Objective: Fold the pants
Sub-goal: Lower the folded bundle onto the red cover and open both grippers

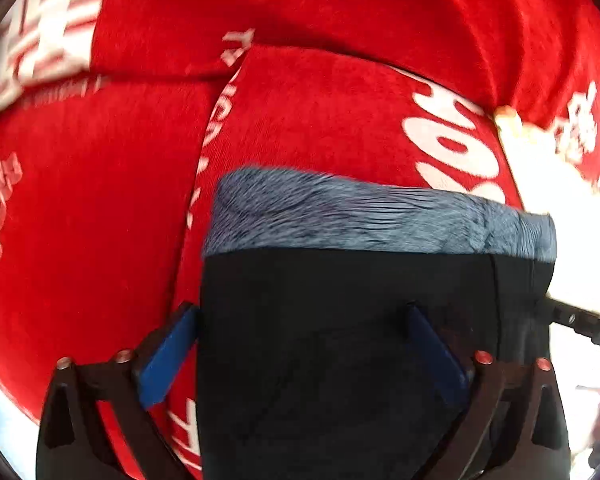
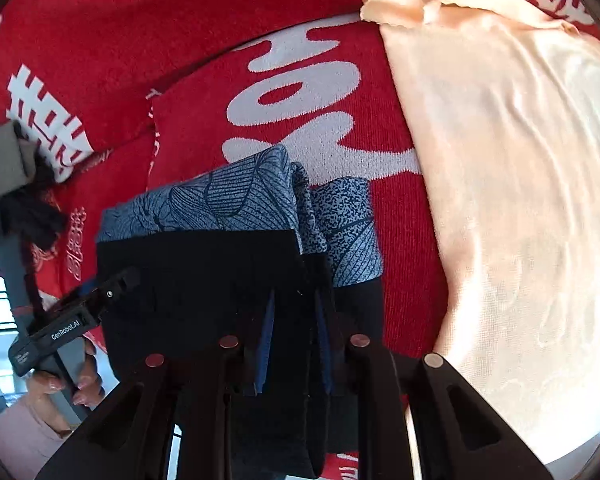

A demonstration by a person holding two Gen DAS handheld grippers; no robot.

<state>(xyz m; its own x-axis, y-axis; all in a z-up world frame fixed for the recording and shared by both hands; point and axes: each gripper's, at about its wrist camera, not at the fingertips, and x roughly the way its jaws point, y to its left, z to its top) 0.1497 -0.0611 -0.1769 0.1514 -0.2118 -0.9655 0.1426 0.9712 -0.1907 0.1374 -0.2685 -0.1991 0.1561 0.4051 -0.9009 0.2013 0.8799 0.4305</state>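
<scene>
Black fabric fills the space right in front of both cameras: it is the dark part of the pants [image 2: 204,280], a short pair with a blue-grey leaf print above a plain black band, held up over a red blanket [image 1: 100,200] with white lettering. From the right wrist view, the right gripper [image 2: 292,344] has its blue pads drawn close together with a fold of the black cloth bunched between them, so it is clamped on the garment's edge. The left gripper [image 1: 300,360] is another matter: its blue pads stand well apart, one showing at the cloth's left edge and the other only as a shape under the black fabric, so the cloth seems draped over them, not pinched; I cannot tell whether it has any real hold. In the right view that same tool shows at the far left, with the person's hand [image 2: 60,380] round its handle. A peach towel [image 2: 500,200] lies on the blanket just beside the pants. To my eye the cloth is light, thin and limp; it sags and creases wherever it is not supported. It will slide off an open jaw, so the sensible hold is the thicker black band, at both corners, kept taut between the two tools.
</scene>
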